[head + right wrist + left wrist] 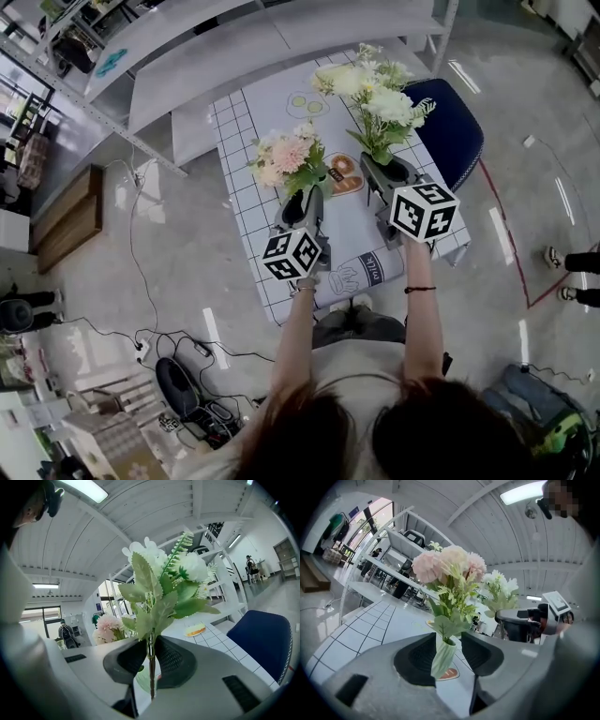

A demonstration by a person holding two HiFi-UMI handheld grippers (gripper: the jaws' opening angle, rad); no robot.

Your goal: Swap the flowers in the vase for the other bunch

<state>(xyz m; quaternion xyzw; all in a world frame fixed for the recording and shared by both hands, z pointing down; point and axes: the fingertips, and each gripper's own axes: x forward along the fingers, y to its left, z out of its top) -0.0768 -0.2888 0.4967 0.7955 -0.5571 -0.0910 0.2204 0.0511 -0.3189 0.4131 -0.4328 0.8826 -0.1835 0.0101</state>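
Swap seemingly at its start — the left gripper [447, 641] has its fingers apart around the vase [442, 660] on the tabletop [242, 136], pink bunch [447, 566] in it, while the right gripper [151, 651] has its fingers clamped on the stems of the white bunch [164, 581] — so next the pink must lift straight out.

The vase [442, 658] holding flowers [286, 155] stands between the left gripper [305, 202] jaws, left of the other bunch [375, 94], both over the tabletop [248, 122], with a chair [459, 131] beyond.

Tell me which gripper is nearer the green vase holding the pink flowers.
Left. The green vase stands between the open jaws of the left gripper. The right gripper is off to its right, apart from it, clamped on the stems of the white bunch.
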